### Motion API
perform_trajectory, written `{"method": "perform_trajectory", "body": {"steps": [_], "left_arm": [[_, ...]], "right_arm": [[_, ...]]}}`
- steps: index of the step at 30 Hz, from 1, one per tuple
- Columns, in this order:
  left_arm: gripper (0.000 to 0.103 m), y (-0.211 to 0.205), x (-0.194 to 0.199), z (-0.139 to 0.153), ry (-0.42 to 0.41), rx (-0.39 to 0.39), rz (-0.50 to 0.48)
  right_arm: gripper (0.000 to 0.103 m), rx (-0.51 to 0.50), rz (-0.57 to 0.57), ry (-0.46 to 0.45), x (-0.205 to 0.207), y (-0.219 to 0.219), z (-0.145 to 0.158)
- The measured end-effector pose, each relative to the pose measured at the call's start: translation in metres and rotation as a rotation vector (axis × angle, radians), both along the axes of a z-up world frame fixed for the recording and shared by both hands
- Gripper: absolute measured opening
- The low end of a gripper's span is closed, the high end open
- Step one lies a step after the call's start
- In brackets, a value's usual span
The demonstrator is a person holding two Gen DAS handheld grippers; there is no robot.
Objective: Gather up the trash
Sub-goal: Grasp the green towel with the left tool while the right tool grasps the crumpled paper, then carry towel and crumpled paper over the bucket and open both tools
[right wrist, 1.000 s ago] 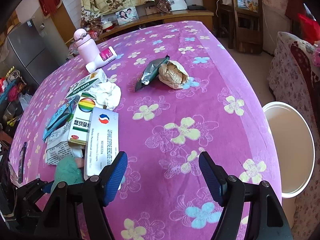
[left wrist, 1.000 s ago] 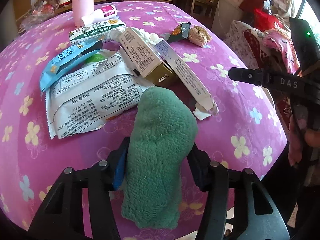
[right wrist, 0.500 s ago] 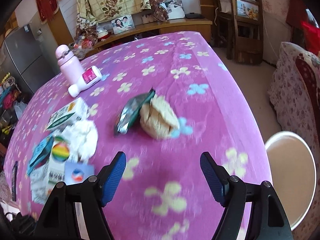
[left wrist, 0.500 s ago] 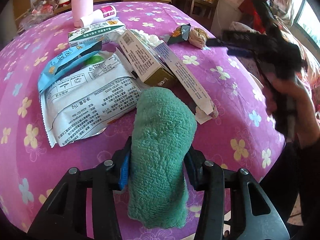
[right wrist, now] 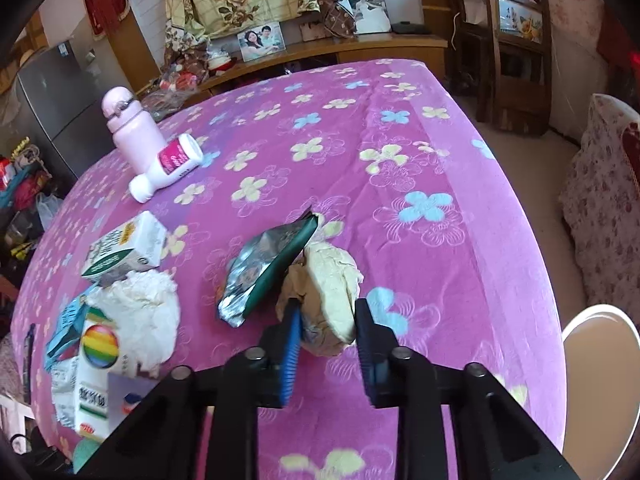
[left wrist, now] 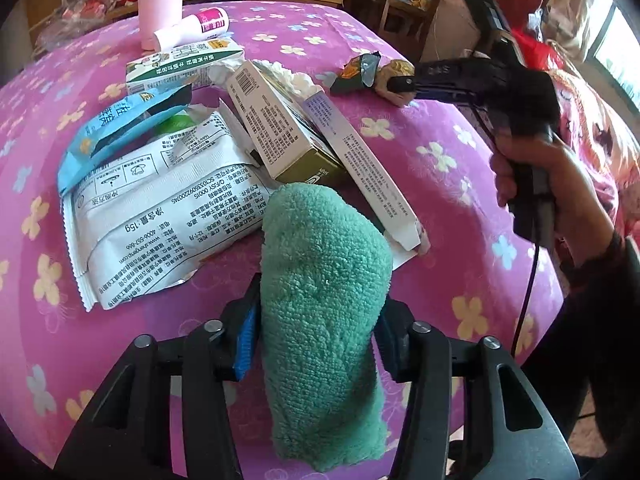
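I see one crumpled paper ball on the pink table, between my right claw's two open fingers, beside one foil wrapper. My left claw squeezes one green cloth. Nearby lie three boxes and two bottles.

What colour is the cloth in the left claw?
Teal-green fluffy towel cloth; clearest in the left wrist view.

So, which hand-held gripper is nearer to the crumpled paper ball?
Right. The right hand-held gripper has its fingers on both sides of the crumpled paper ball. The left hand-held gripper holds a green cloth at the table's near edge.
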State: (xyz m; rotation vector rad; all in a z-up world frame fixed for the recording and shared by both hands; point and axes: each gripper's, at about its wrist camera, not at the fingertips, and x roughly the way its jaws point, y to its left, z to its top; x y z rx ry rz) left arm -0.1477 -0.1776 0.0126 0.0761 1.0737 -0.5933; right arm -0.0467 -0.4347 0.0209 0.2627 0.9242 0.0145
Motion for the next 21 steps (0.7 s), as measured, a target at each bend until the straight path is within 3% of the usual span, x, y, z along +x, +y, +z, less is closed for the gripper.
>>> {"method": "perform_trajectory", "body": {"steps": [10, 21], "left_arm": [[0.042, -0.004, -0.014, 0.006, -0.014, -0.009, 0.007], [0.042, -0.011, -0.033, 0.035, -0.086, -0.010, 0.002]], "right_arm": [[0.023, -0.005, 0.003, -0.029, -0.064, 0.009, 0.024], [0.023, 0.019, 0.007, -0.054, -0.130, 0.021, 0.037]]}}
